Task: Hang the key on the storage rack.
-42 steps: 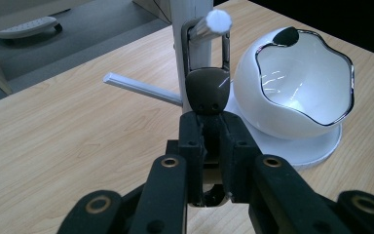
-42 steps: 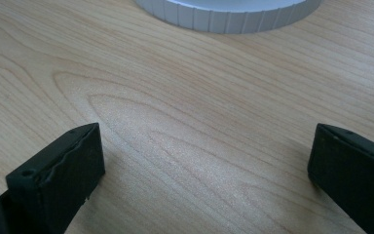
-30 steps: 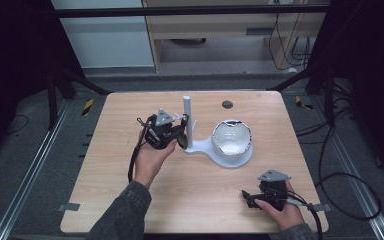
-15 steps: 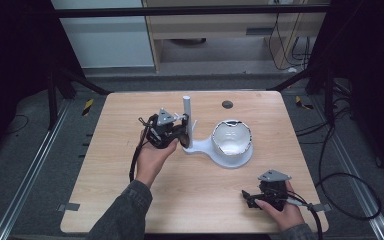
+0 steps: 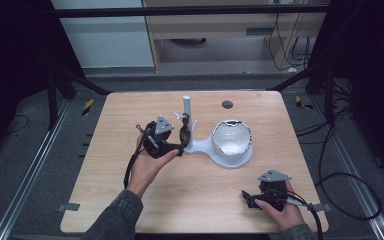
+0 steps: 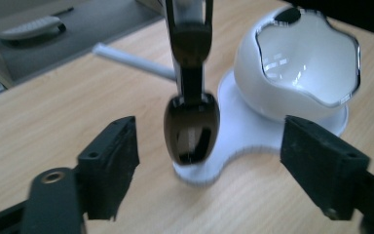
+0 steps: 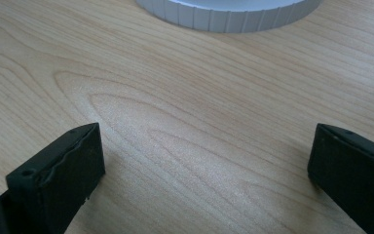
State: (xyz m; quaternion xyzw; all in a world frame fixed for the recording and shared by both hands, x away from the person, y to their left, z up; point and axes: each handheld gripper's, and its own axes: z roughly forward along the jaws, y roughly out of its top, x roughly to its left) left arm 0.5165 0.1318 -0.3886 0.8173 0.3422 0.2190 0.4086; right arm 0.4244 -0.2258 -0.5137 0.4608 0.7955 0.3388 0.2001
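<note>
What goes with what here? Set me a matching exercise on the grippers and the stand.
1 left gripper
2 right gripper
3 white bowl
4 dark glossy piece

a hangs by the post
b open over bare table
c open around the dark piece
d chrome-rimmed, on the white base

Pairs: 1-c, 2-b, 3-d, 4-a.
The left gripper's jaws have just been opening; the piece between them is untouched.
</note>
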